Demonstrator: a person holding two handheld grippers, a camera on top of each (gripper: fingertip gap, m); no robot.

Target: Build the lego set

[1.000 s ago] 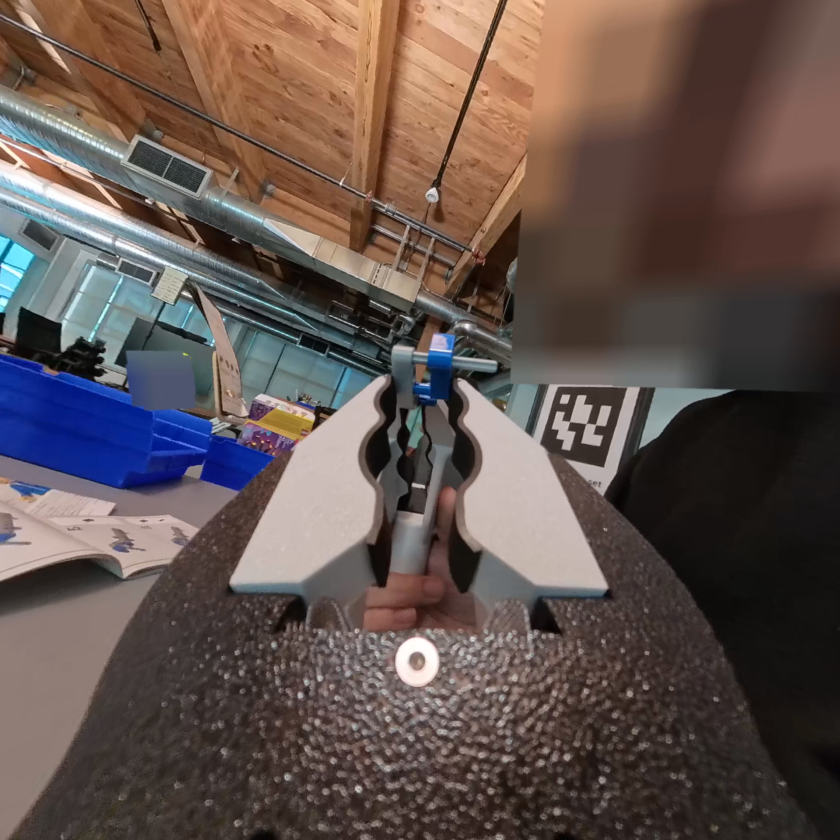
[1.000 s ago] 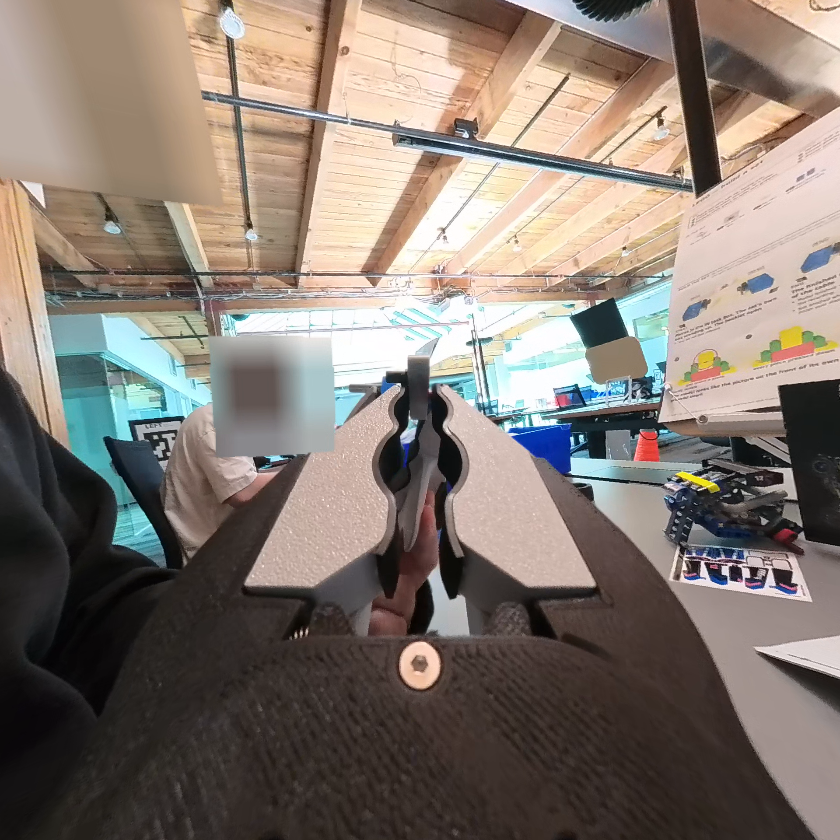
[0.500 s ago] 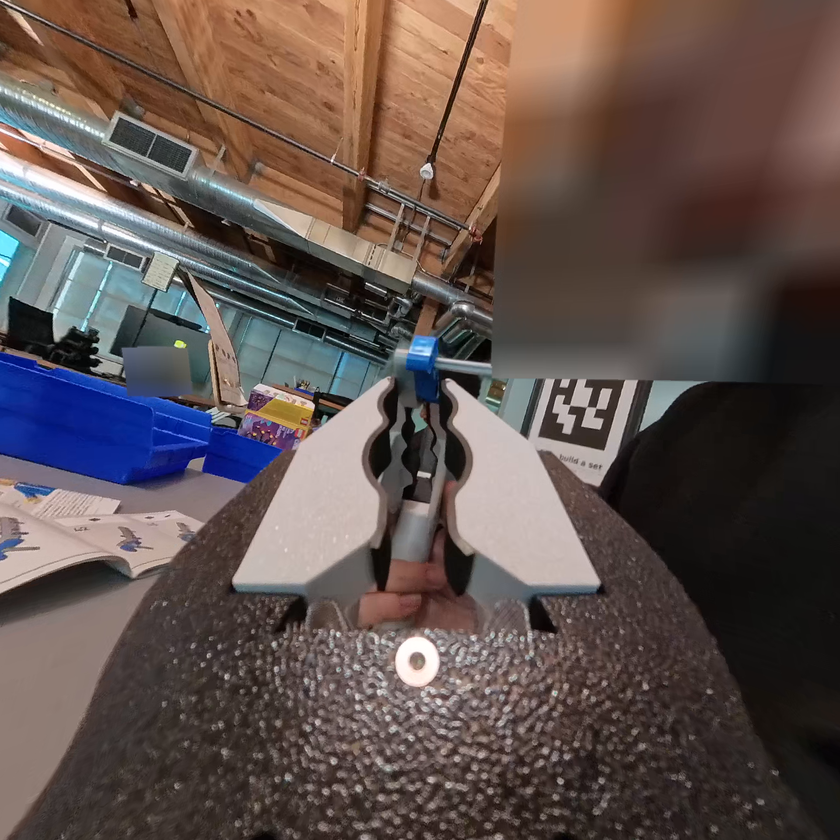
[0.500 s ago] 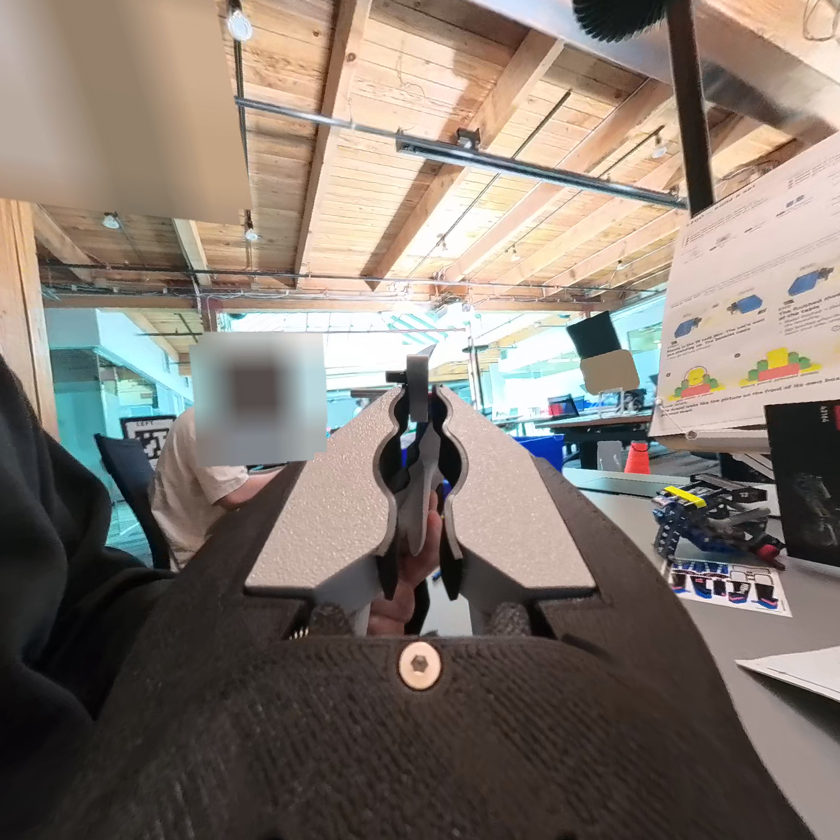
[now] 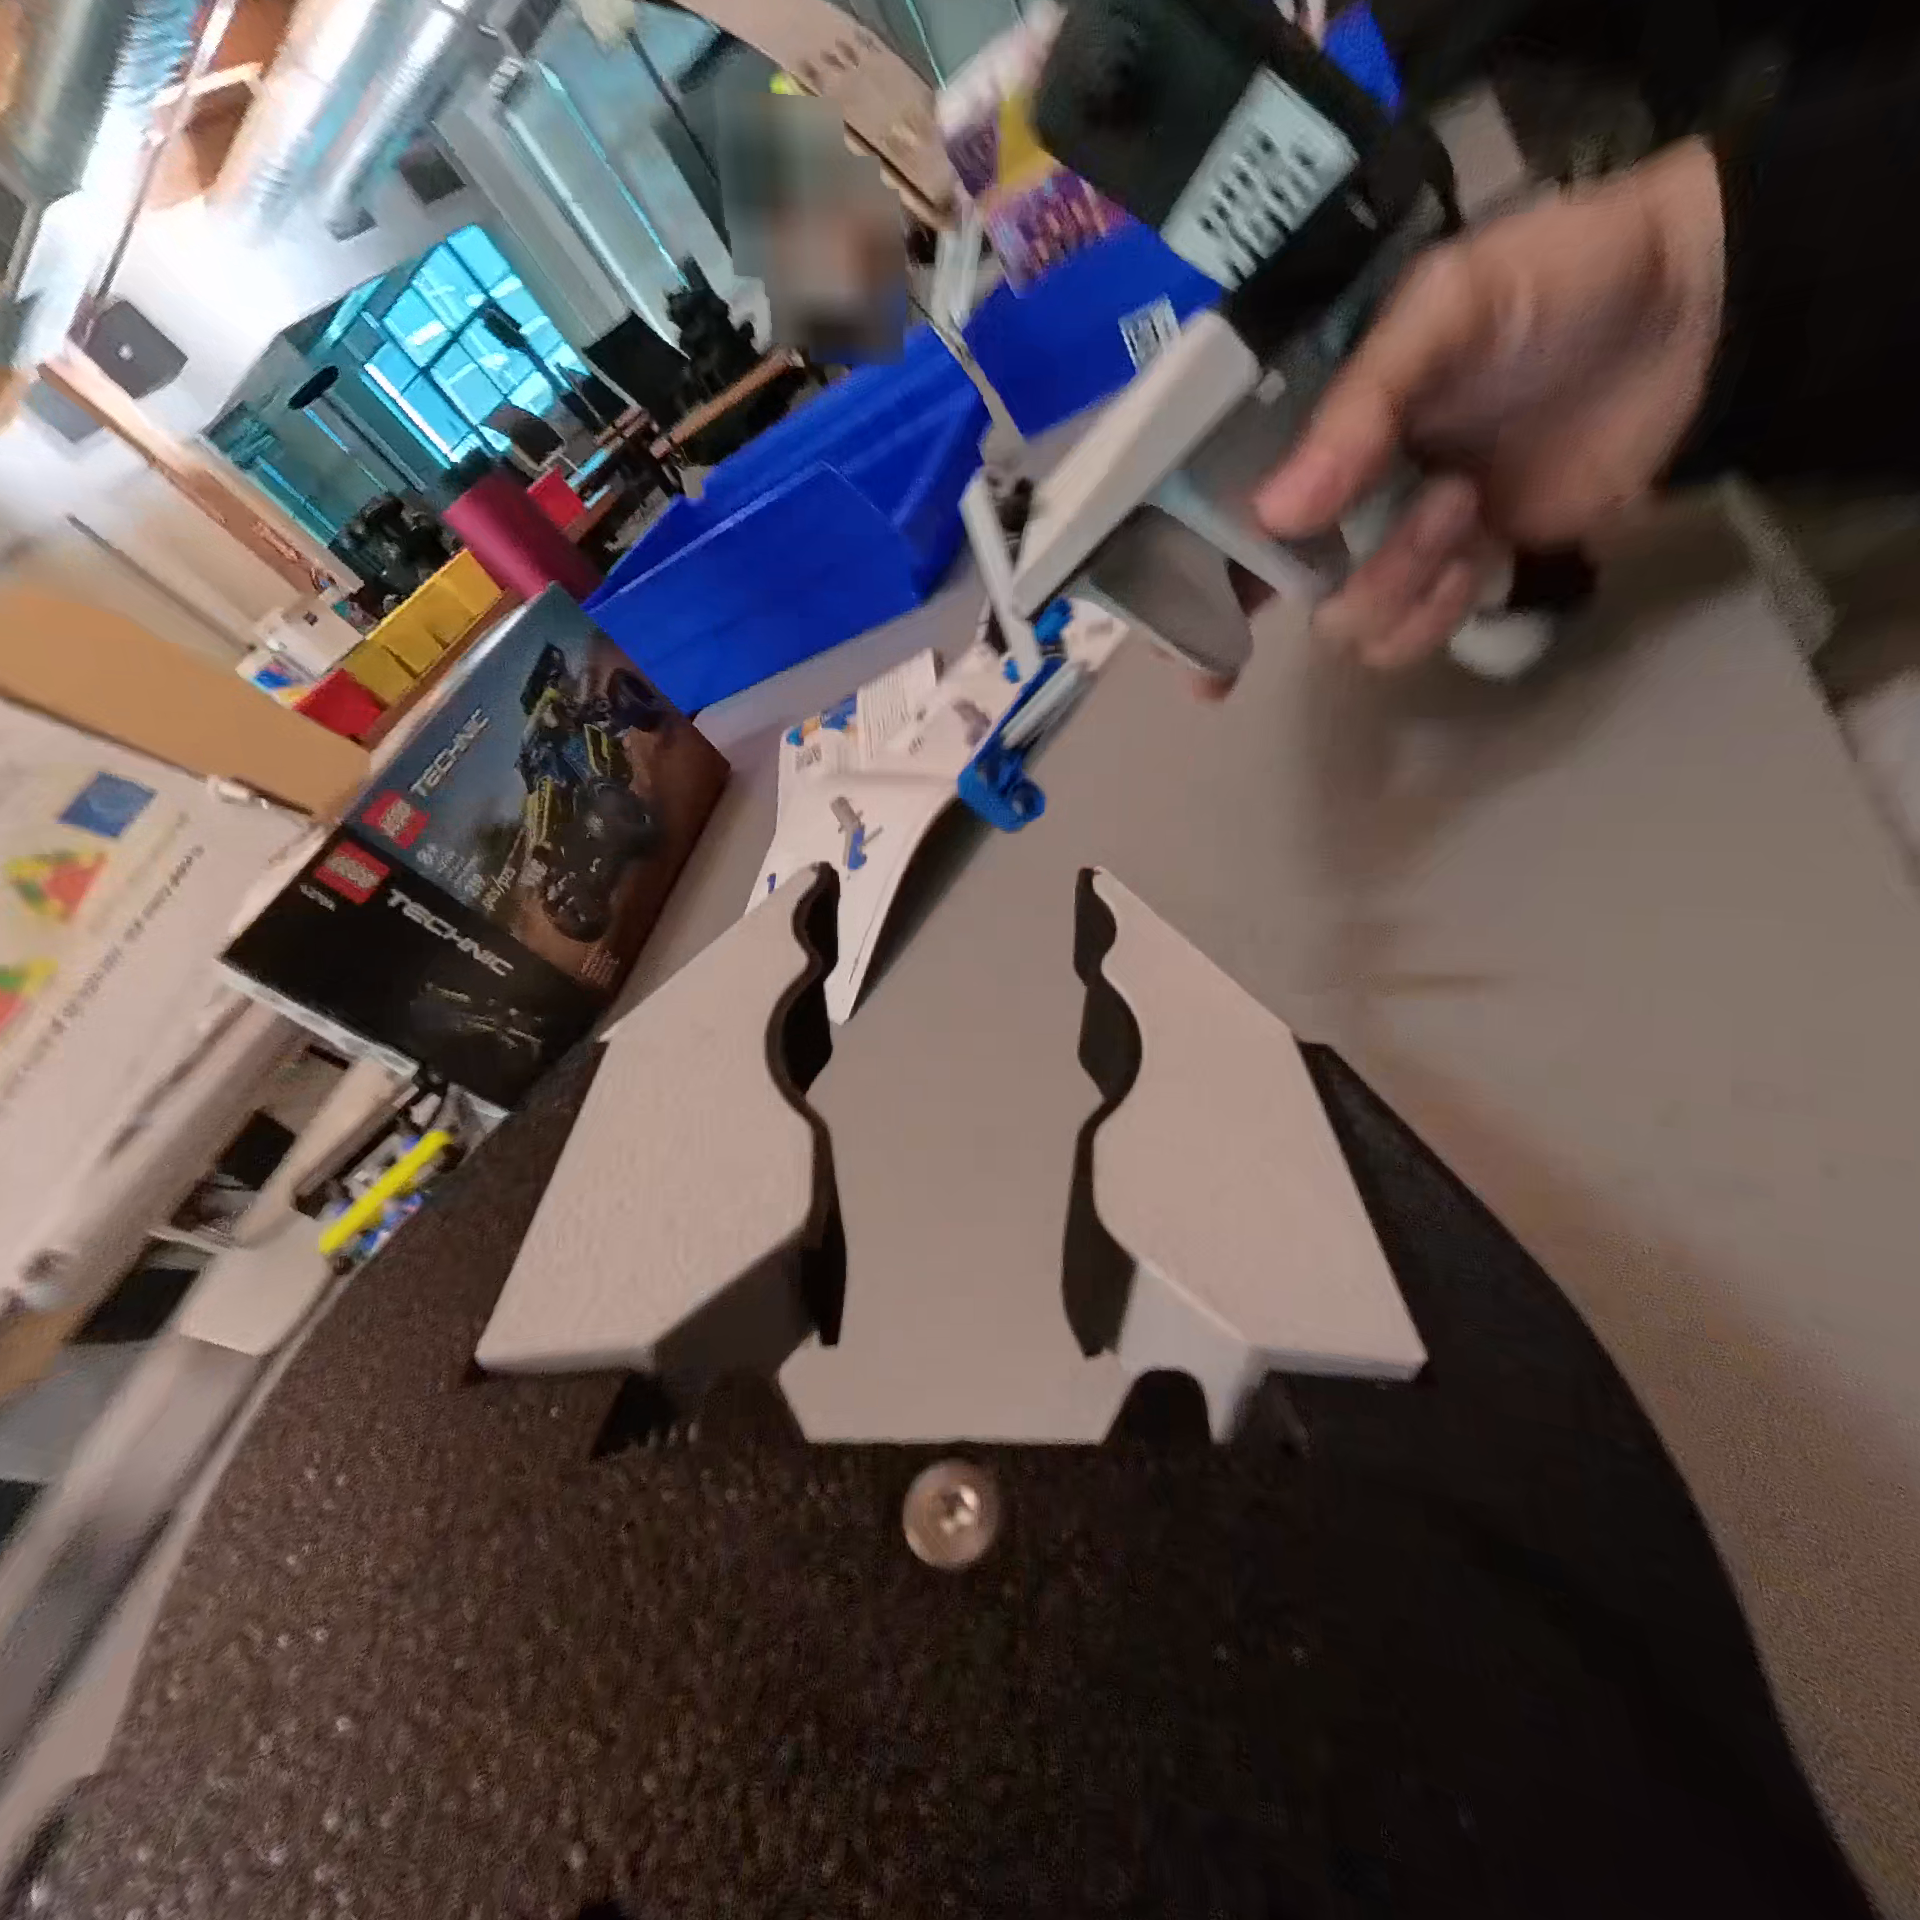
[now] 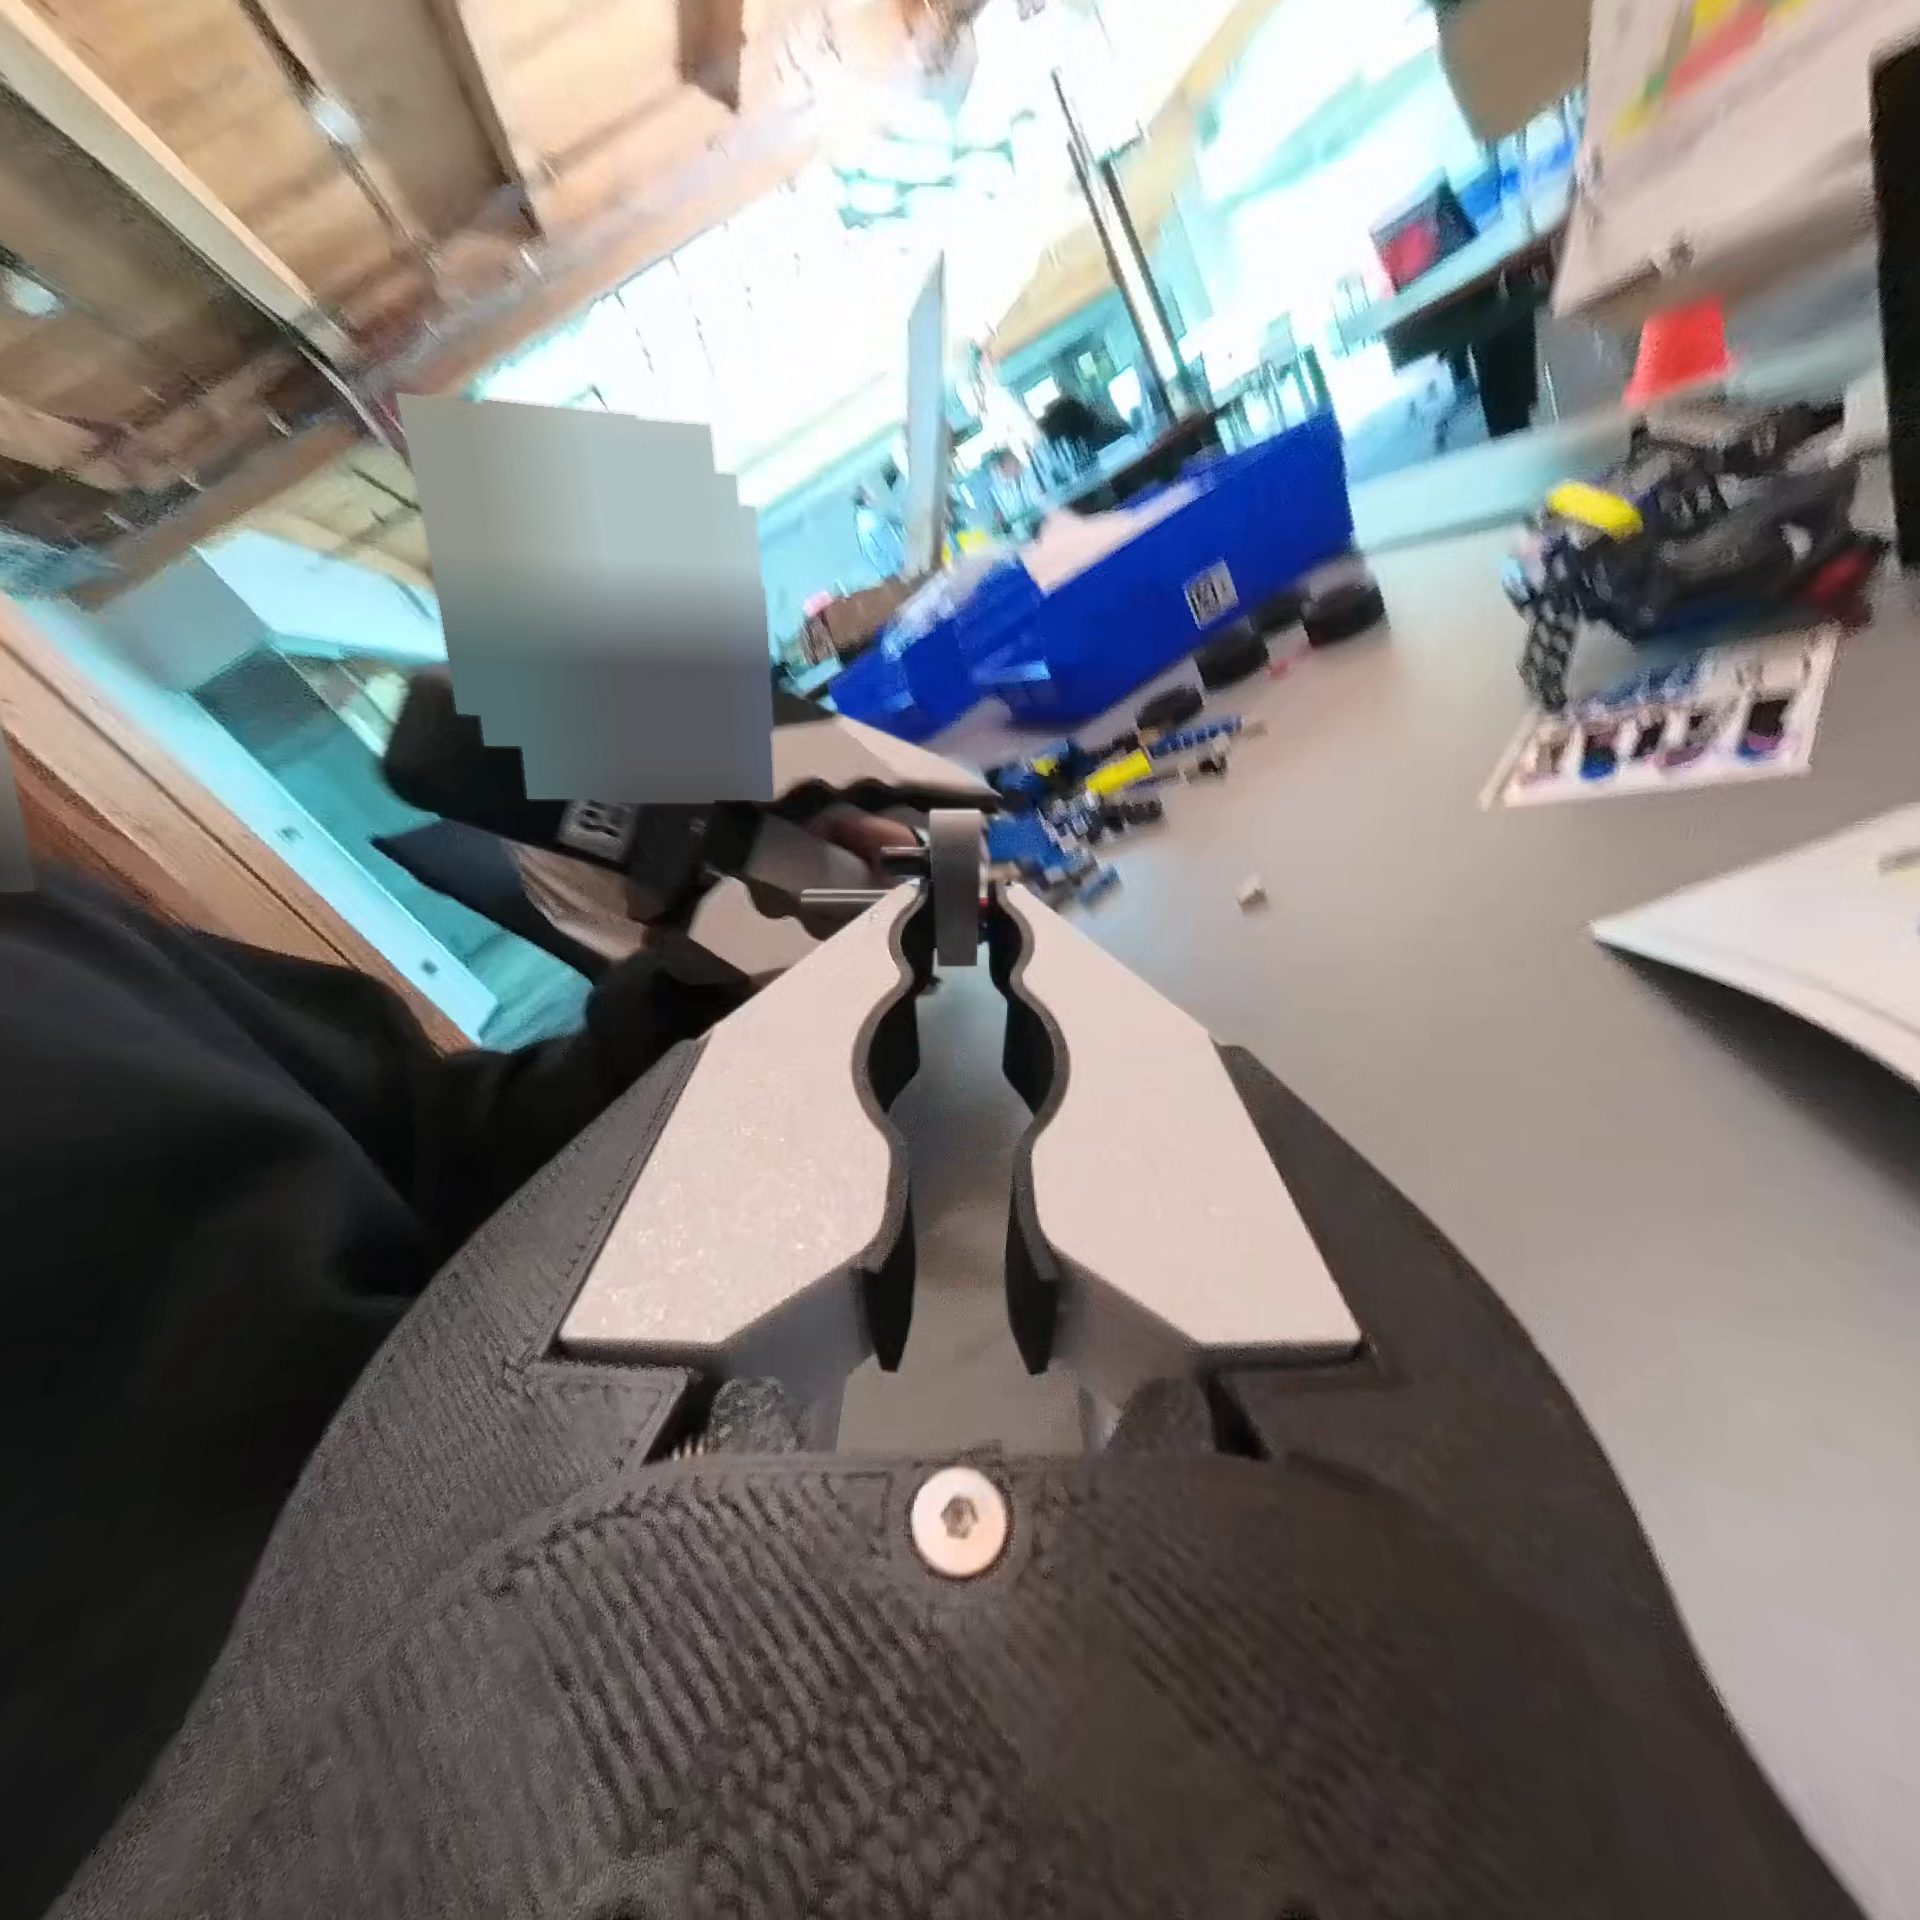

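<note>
My left gripper (image 5: 956, 894) is open and empty, tilted over the grey table (image 5: 1455, 1039). My right gripper (image 6: 956, 914) is shut on a small grey and blue lego assembly (image 6: 956, 883) with a dark axle sticking out to the left. In the left wrist view the right gripper (image 5: 1039, 561) is at the upper right, held by a hand (image 5: 1507, 364). The assembly (image 5: 1013, 717) hangs from its tips, blue end down, just above the open instruction booklet (image 5: 873, 748). Both views are motion-blurred.
A lego set box (image 5: 499, 862) stands left of the booklet, with blue bins (image 5: 831, 540) behind. In the right wrist view there are loose lego parts (image 6: 1091, 800), tyres (image 6: 1288, 634), a partly built vehicle (image 6: 1704, 551), a sticker sheet (image 6: 1662, 727) and a booklet (image 6: 1766, 935). About 5 cm separates my left fingertips from my right. Between my left fingertips and the partly built vehicle (image 6: 1704, 551) there is roughly 25 cm.
Both grippers swung down from facing the ceiling to facing the table. My left gripper opened and let go of the assembly and moved away. The right one still grips it.
</note>
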